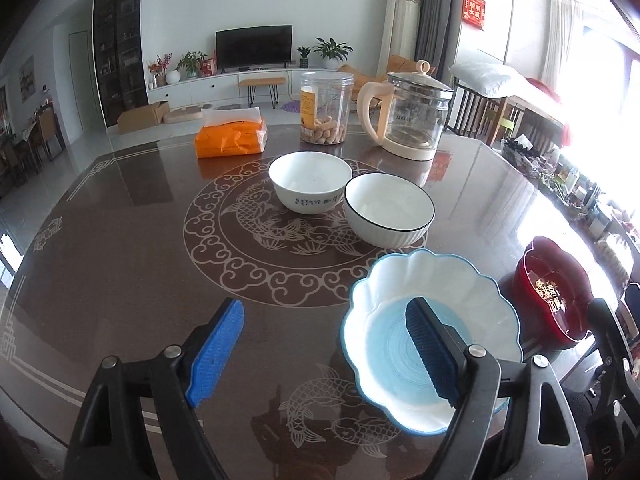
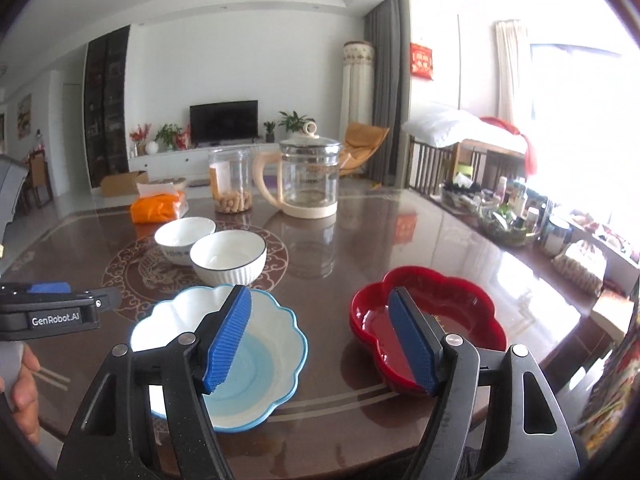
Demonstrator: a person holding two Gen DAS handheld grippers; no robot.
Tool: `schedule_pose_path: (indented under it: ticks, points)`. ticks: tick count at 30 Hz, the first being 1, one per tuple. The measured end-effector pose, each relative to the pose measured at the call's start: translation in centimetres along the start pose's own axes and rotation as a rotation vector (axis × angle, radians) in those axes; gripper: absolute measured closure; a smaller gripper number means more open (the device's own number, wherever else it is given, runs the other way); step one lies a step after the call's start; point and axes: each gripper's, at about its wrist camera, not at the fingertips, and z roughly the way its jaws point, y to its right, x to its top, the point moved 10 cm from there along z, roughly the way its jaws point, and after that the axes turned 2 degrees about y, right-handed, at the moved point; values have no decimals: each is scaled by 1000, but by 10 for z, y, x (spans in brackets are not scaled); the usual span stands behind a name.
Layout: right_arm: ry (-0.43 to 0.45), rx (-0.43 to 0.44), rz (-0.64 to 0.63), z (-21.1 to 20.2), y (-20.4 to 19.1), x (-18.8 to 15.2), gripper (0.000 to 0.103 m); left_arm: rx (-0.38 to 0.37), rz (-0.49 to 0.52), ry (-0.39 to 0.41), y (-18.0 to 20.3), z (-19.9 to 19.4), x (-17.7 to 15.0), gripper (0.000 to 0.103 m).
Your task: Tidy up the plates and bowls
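Two white bowls stand side by side at the table's middle: one with blue lettering [image 1: 310,176] [image 2: 184,232] and a ribbed, black-rimmed one [image 1: 388,208] [image 2: 228,252]. Nearer me lies a scalloped white-and-blue plate [image 1: 460,292] [image 2: 280,332], and to its right a red scalloped plate [image 1: 548,276] [image 2: 460,304]. My left gripper [image 1: 323,304] hangs open above the table, its right finger in front of the blue plate, holding nothing. My right gripper [image 2: 319,293] is open above the gap between the two plates, also holding nothing.
At the back of the brown patterned table [image 1: 120,260] stand a glass kettle [image 1: 416,120] [image 2: 308,176], a clear jar of peanuts [image 1: 326,108] and an orange tissue pack [image 1: 230,136]. A sideboard crowded with bottles [image 2: 520,208] runs along the right. A hand [image 2: 24,392] holds the left gripper's body.
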Motion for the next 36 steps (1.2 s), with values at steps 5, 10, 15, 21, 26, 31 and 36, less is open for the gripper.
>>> schedule_pose_path:
  ticks: [5, 10, 15, 21, 26, 31, 36]
  points:
    - [47, -10, -64, -8, -11, 6, 27, 9, 42, 33, 10, -9, 4, 19]
    - [26, -14, -38, -2, -4, 2, 27, 27, 43, 26, 0, -10, 0, 18]
    - [24, -21, -25, -4, -2, 0, 27, 35, 17, 13, -15, -12, -8, 18]
    - [23, -28, -66, -3, -10, -2, 27, 40, -25, -5, -30, -10, -13, 18]
    - [14, -29, -61, -1, -8, -3, 27, 38, -40, -15, -33, -8, -15, 18]
    - [7, -28, -46, 0, -5, -4, 27, 33, -32, -26, -28, -8, -16, 18]
    - [5, -22, -30, -1, -3, -5, 27, 29, -21, -21, -26, -11, -19, 18]
